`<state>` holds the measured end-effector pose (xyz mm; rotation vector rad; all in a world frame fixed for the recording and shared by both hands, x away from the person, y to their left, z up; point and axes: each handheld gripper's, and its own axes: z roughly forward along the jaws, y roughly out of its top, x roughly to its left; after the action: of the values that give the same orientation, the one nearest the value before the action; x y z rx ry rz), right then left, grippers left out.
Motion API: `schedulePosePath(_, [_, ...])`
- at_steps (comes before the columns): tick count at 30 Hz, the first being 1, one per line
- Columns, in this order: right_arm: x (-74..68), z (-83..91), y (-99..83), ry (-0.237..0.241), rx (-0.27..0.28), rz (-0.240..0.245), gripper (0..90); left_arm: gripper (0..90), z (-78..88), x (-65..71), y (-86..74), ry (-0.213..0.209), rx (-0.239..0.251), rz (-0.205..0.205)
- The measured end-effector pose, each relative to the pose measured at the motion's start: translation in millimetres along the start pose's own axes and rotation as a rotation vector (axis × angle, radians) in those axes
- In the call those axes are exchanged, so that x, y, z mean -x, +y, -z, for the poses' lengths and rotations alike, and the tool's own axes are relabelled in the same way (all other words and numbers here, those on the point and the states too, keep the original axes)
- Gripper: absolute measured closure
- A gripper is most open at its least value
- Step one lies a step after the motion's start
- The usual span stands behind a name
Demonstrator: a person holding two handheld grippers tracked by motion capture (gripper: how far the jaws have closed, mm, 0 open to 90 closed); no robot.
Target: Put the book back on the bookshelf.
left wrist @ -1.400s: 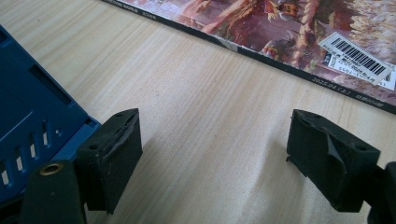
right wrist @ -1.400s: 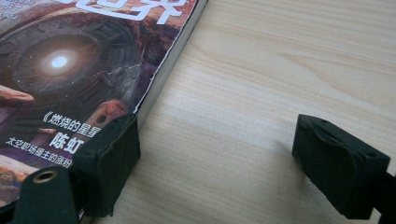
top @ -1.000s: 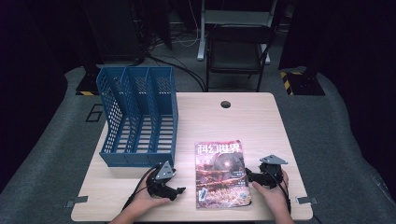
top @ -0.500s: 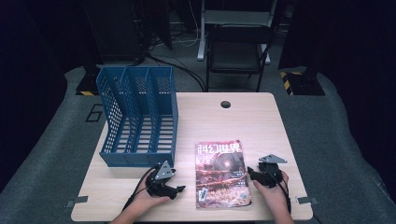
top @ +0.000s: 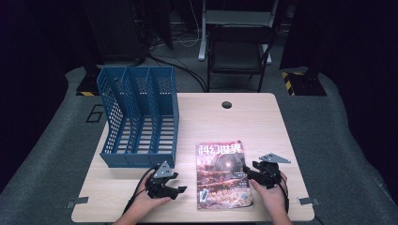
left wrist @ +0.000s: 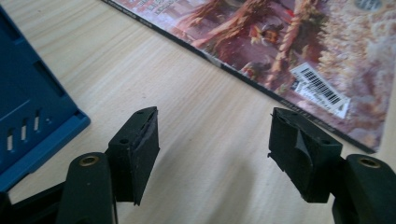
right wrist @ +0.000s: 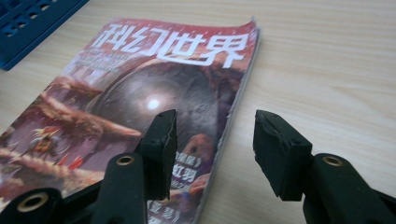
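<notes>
Magazine: we see the magazine lying flat, cover up, on the near part of the table, between our two hands, its long axis running away from us.

Key relation: the right gripper sits at the magazine's right long edge, one jaw over the cover and the other over bare wood, so the page edge runs up between them.

Right jaws: spread apart and pressing on nothing; they have just been closing a little, with only that edge beneath the gap.

Left gripper: the left gripper rests on the wood just left of the magazine, apart from it, pointing toward its near left corner with the barcode label.

Left jaws: released, nothing but table between them, though they have just been narrowing.

Nearer hand: we judge the right one nearer, since it already straddles the edge.

Around: the blue file rack stands upright beyond the left hand, well left of the magazine, its three slots unfilled.

In the way: nothing lies between either gripper and the magazine; we judge the flatness of the cover on the wood to be the real difficulty for a pinch.
</notes>
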<state>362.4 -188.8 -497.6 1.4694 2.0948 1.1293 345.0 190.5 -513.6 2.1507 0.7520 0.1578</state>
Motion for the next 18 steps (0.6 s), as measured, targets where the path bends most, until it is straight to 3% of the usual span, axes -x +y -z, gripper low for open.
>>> schedulePosePath(7, [-6.2, -11.5, -4.1, 0.034, -0.079, 0.008, 49.7, 35.4, -5.2, 15.3, 5.9, -0.046, -0.015, 0.004])
schedulePosePath(12, [-8.2, -18.7, -6.8, 0.028, -0.126, -0.017, 50.0, 35.3, -10.2, 21.4, 7.2, -0.047, -0.017, 0.017])
schedulePosePath(18, [-8.4, -19.2, -7.3, 0.023, -0.129, -0.052, 51.1, 34.1, -10.0, 25.1, 9.7, -0.049, -0.025, 0.017])
